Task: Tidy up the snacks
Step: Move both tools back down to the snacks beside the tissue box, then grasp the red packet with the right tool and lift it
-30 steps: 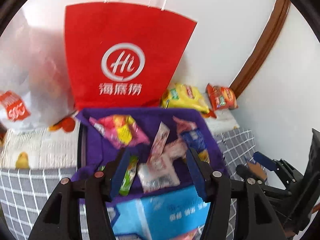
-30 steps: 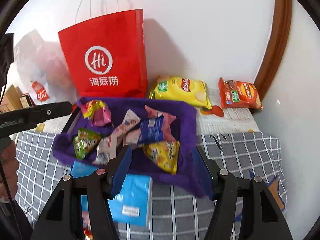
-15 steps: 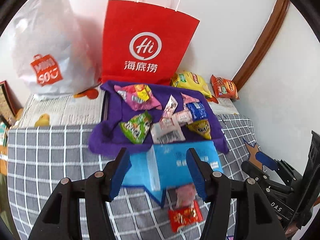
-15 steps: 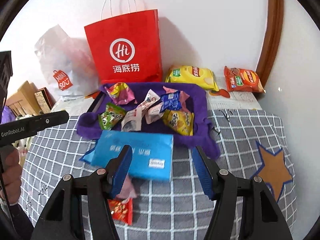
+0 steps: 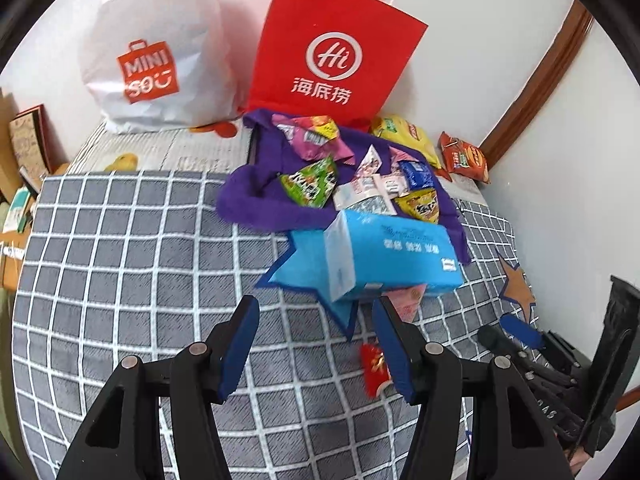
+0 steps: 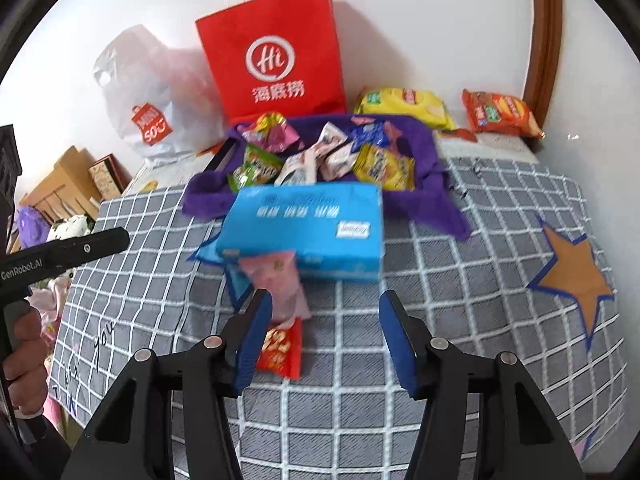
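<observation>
Grey checked bedcover filled both views, white wall behind. We counted the snacks first: a heap of small packets already lay on the purple cloth, well ahead of both grippers. Packets there included a green one, a pink one, a blue one and a yellow one. Just ahead of our right gripper, a blue tissue box sat at the cloth's near edge. A pale pink packet stuck out from under it, toward the right gripper's left finger. A red packet lay on the cover right beside that finger, partly hidden by it. Both were off the cloth, so we judged them left to collect.

Far ahead and to the right, against the wall, a yellow chip bag and an orange chip bag also sat apart from the heap. A red paper bag and a white plastic bag stood behind the cloth.

Our right gripper was spread wide, nothing between the fingers. Our left gripper was likewise spread and empty, over bare cover short of the box. We judged the sorting mostly done, a few strays remaining.
</observation>
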`<action>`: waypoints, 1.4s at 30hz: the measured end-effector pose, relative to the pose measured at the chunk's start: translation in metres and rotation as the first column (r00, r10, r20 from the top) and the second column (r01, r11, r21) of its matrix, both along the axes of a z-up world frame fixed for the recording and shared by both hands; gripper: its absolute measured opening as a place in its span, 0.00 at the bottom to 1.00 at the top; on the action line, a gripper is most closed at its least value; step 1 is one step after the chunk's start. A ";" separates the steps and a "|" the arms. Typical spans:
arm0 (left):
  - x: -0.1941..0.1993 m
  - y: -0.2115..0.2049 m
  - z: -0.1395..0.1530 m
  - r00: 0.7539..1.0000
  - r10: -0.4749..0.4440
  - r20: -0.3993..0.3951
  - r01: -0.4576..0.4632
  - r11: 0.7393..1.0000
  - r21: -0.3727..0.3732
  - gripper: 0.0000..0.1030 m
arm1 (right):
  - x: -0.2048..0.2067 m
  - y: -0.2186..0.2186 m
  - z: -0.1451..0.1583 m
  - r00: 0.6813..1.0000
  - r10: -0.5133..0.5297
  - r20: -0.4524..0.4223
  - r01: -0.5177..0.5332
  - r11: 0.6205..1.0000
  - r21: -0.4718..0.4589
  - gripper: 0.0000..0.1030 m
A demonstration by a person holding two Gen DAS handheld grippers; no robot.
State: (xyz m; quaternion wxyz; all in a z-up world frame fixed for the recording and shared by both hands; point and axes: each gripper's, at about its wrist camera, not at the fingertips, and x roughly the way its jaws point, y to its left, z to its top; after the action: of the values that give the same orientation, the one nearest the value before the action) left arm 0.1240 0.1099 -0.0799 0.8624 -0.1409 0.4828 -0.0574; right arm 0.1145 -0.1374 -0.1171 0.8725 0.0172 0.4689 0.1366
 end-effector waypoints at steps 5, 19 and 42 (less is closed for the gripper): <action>-0.012 0.008 -0.002 1.000 0.008 -0.001 -0.008 1.000 0.008 0.55 | -0.004 0.015 -0.020 0.999 0.018 -0.040 -0.017 1.000 0.025 0.55; -0.019 0.014 -0.068 0.995 0.019 -0.102 -0.015 0.999 0.032 0.55 | -0.002 0.037 -0.074 0.988 0.052 -0.148 -0.043 0.997 0.064 0.55; -0.021 -0.005 -0.102 0.995 0.017 -0.098 0.002 0.983 0.186 0.65 | -0.010 0.058 -0.086 0.997 0.066 -0.034 -0.068 0.997 -0.043 0.45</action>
State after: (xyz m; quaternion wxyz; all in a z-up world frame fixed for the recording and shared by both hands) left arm 0.1034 0.1048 -0.1818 0.8468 -0.0645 0.5280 -0.0019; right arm 0.1044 -0.0795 -0.2029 0.8598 -0.0157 0.4862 0.1551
